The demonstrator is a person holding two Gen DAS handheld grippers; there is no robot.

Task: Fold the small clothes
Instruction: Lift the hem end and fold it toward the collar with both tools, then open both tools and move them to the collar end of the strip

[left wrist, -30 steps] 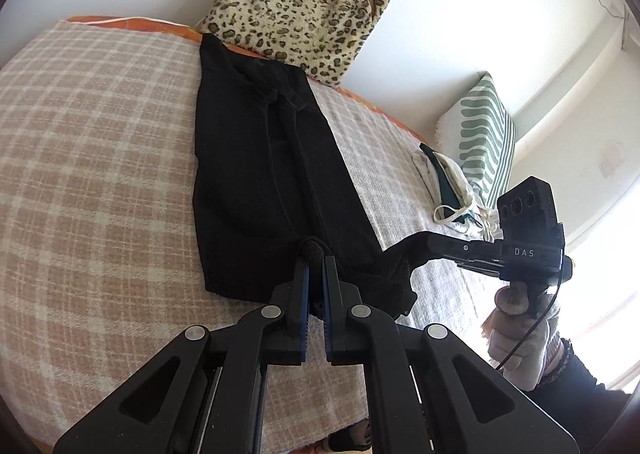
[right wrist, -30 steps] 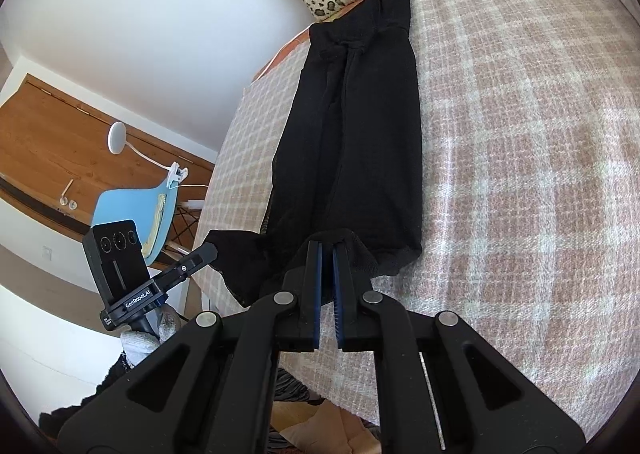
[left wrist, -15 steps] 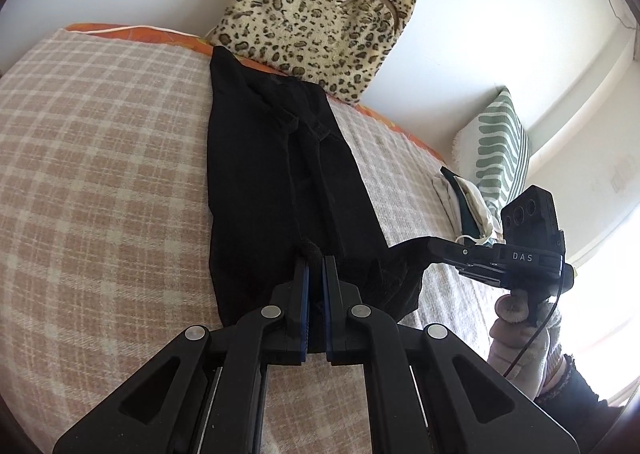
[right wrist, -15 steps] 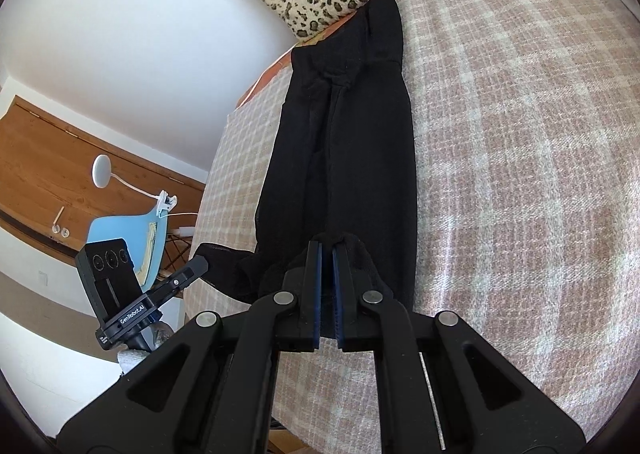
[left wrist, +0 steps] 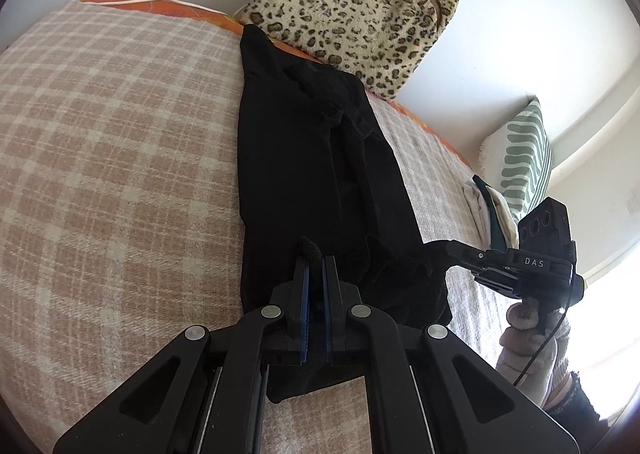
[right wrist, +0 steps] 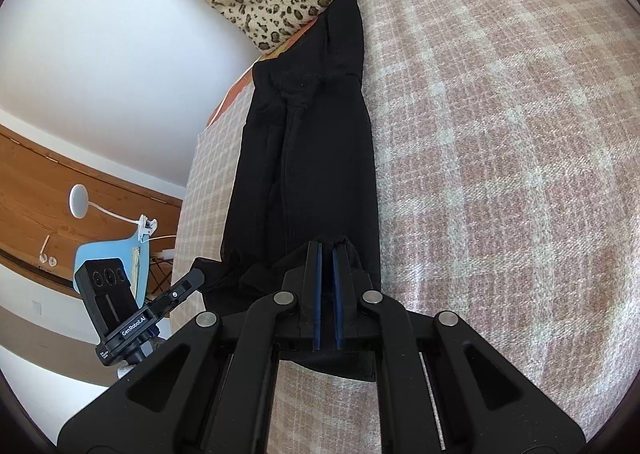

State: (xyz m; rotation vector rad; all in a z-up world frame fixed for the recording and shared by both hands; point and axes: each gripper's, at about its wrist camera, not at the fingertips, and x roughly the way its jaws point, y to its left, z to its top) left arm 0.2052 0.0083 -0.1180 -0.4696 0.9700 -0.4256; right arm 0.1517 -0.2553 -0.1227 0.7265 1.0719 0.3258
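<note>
While both claws were clenched on the near end of the black garment (left wrist: 316, 158), we judged the fold to be at an early stage. The left claw (left wrist: 314, 258) pinched a small tuft of the fabric between its pads. The right claw (right wrist: 326, 250) gripped the same near end beside it, with cloth bunched around its tips. The garment lay lengthwise on the checked blanket (left wrist: 112, 142) of the bed, already narrowed into a long strip. Its far end reached the leopard-print cushion (left wrist: 352, 2) at the wall. We saw no crosswise fold in place yet. What remained, in our judgement, was to carry the gripped end over toward the far end, lay it flat, release both claws, and repeat if a smaller packet was wanted.
</note>
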